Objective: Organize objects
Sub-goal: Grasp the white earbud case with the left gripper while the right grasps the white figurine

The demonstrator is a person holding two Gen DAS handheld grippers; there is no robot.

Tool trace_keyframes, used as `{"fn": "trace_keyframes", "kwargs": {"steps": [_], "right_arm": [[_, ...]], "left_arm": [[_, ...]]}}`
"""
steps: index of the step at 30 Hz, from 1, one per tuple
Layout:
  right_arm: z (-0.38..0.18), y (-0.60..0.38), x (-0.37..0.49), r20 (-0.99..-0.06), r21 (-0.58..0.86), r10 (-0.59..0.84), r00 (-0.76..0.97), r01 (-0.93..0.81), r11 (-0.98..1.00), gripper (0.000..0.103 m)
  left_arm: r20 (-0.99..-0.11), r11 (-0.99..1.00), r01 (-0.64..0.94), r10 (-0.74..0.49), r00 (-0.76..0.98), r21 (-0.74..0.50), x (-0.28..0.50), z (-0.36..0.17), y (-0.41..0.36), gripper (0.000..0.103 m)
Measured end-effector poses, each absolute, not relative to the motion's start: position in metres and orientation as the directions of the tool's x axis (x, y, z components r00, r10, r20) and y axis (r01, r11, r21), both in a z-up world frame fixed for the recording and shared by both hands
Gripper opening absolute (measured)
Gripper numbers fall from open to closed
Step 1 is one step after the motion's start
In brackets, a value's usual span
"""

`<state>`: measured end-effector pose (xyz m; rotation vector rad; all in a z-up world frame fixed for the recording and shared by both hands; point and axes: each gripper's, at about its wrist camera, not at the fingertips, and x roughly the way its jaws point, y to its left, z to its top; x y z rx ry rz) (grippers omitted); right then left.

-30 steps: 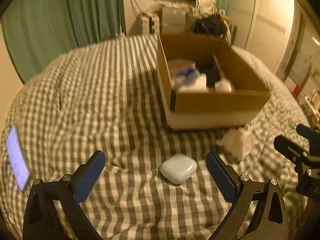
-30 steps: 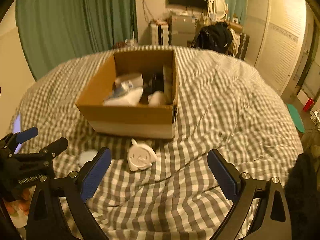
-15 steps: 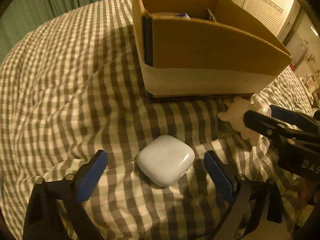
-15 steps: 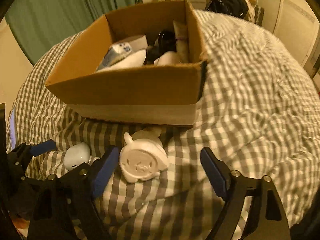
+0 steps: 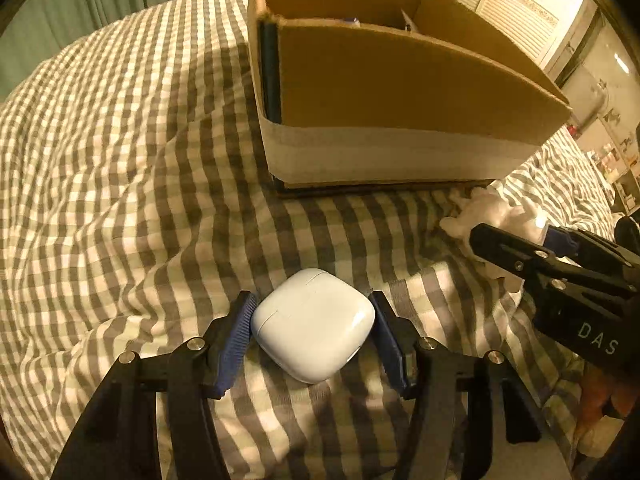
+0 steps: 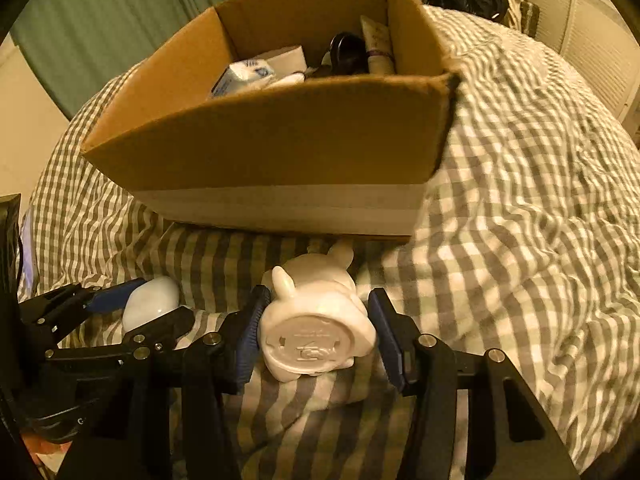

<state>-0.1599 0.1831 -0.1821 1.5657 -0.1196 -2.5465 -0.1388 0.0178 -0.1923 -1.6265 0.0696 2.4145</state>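
Observation:
A white earbud case (image 5: 312, 322) lies on the checked bedcover, and my left gripper (image 5: 312, 330) is closed around it, both blue pads touching its sides. The case also shows in the right wrist view (image 6: 150, 304). A white animal figurine (image 6: 316, 336) lies on its side, base toward the camera, and my right gripper (image 6: 316, 340) is shut on it. The figurine shows partly in the left wrist view (image 5: 496, 212), behind the right gripper's black arm. A cardboard box (image 6: 280, 148) stands just beyond both objects, also in the left wrist view (image 5: 400, 92).
The box holds a blue-and-white pack (image 6: 244, 76), a black round item (image 6: 346, 50) and a tube (image 6: 378, 42). The checked bedcover (image 5: 120, 168) is rumpled. Green curtains (image 6: 120, 12) hang behind. A lit phone (image 6: 26, 236) lies at the far left.
Both grippers moved forward and down onto their objects and closed: the left on the earbud case, the right on the figurine. The box looms nearer in both views.

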Motion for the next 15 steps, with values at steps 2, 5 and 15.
{"fn": "trace_keyframes", "kwargs": {"steps": [2,5,15], "right_arm": [[-0.176,0.185,-0.153,-0.874,0.137,-0.161,-0.458,0.084,-0.987,0.051],[-0.163,0.184,-0.142,-0.863,0.12,-0.148,-0.483,0.088,-0.989,0.051],[-0.117,0.177,-0.093,-0.821,0.055,-0.118,-0.559,0.128,-0.99,0.051]], "left_arm": [[-0.916,-0.973,-0.218,0.149,-0.372,-0.071,-0.131,-0.185,0.019,0.059],[-0.909,-0.975,-0.214,0.146,-0.39,-0.064,-0.119,-0.173,0.018,0.059],[-0.892,-0.981,-0.193,0.113,-0.438,-0.03,-0.086,-0.132,0.023,0.059]]}}
